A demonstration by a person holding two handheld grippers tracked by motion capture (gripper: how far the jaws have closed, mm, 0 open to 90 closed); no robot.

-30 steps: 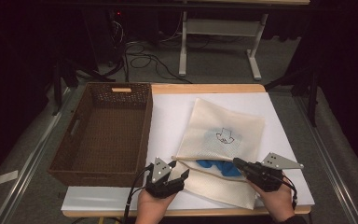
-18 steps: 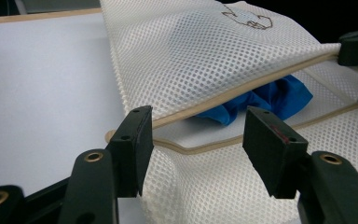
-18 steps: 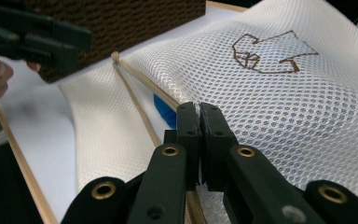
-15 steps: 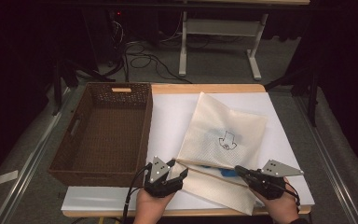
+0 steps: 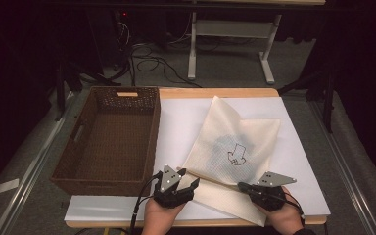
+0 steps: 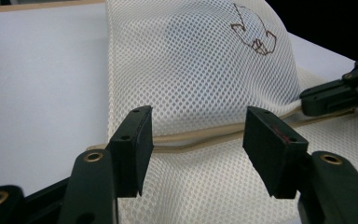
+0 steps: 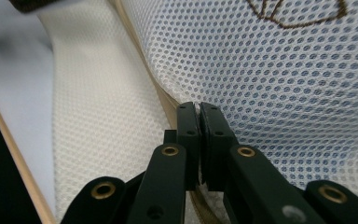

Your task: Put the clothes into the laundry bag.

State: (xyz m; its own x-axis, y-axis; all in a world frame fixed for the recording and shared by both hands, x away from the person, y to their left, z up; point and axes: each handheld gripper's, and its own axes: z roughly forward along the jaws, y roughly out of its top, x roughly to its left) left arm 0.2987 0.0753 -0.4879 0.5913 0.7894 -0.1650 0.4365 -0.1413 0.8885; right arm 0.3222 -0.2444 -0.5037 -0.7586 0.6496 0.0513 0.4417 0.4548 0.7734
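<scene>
A cream mesh bag [image 5: 235, 142] with a brown stitched emblem [image 5: 236, 155] lies on the white table top [image 5: 181, 117]. Something blue shows faintly through the mesh [image 7: 307, 93]. My left gripper [image 5: 188, 177] stands open at the bag's near left corner. In the left gripper view its jaws [image 6: 198, 130] straddle the bag's beige trim [image 6: 200, 142] without pressing it. My right gripper [image 5: 242, 186] is shut on the same trimmed edge farther right. The right gripper view shows its pads [image 7: 189, 121] pinched together on the trim. The right gripper [image 6: 331, 93] is also seen from the left gripper view.
A brown wicker basket [image 5: 112, 137] stands empty on the table's left side, close beside the bag. The table's wooden front edge [image 5: 196, 223] runs just under both hands. Cables and a desk frame [image 5: 235, 44] lie on the floor beyond.
My right gripper has sunk toward the table with the bag's edge in it. The raised opening that showed the blue item has closed flat. The left gripper stayed put.
</scene>
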